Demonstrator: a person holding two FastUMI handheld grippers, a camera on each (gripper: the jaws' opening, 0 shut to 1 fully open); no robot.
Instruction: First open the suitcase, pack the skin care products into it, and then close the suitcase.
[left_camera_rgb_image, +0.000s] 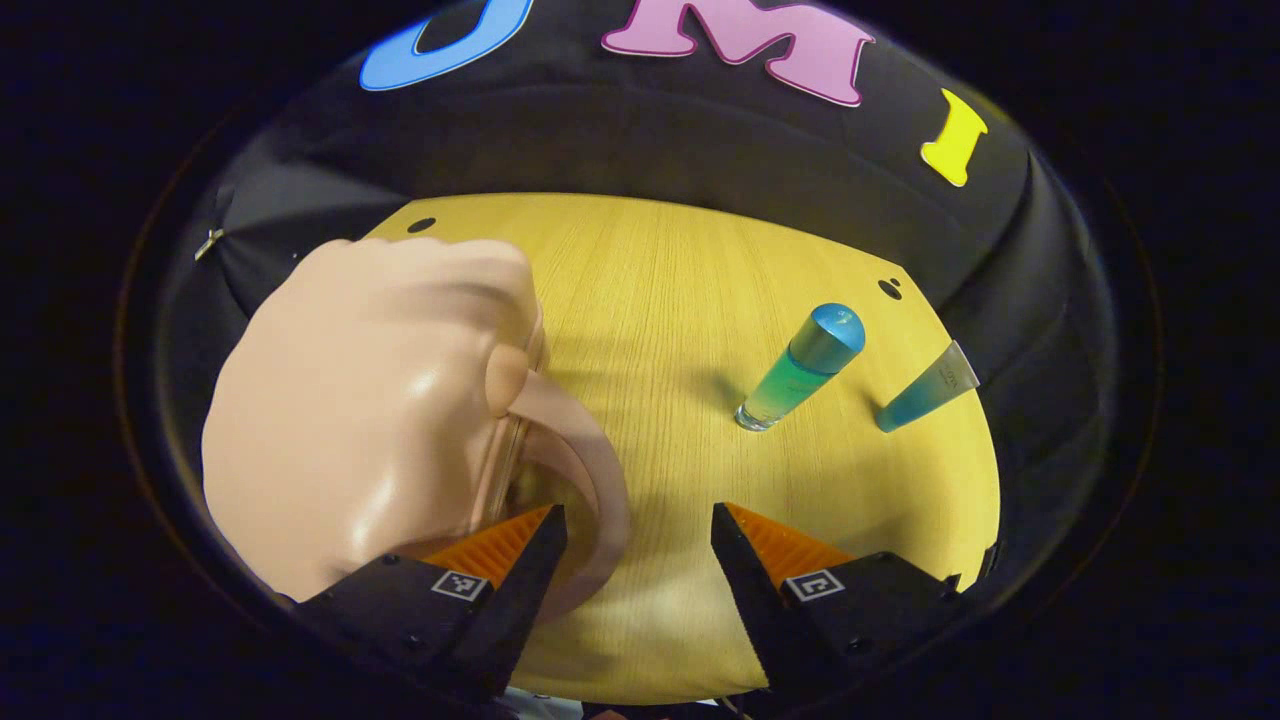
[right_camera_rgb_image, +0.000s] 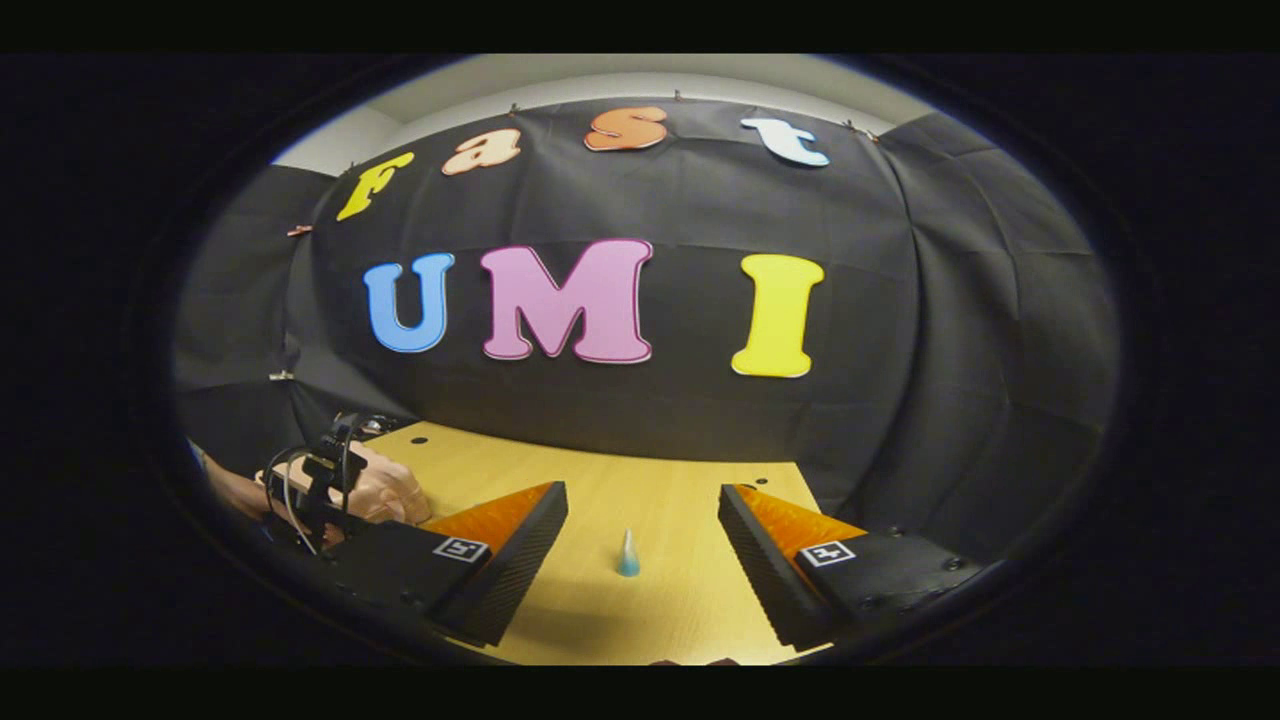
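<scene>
While both grippers gape — left gripper (left_camera_rgb_image: 638, 545) beside the closed suitcase (left_camera_rgb_image: 380, 400).

Two gripper cameras over one wooden table (left_camera_rgb_image: 660, 300), one looking down, one looking level.

My left gripper view sits close above the table and tilts steeply down onto it, with the pink suitcase (left_camera_rgb_image: 370, 410) very near on its left and a capped bottle (left_camera_rgb_image: 800, 368) and a tube (left_camera_rgb_image: 925, 388) standing farther along the table toward the booth wall. My right gripper view rides low, near the table's edge, and faces level across it at the wall; it shares the table (right_camera_rgb_image: 680, 590), the tube (right_camera_rgb_image: 627, 554) and the suitcase (right_camera_rgb_image: 385, 490) far left.
</scene>
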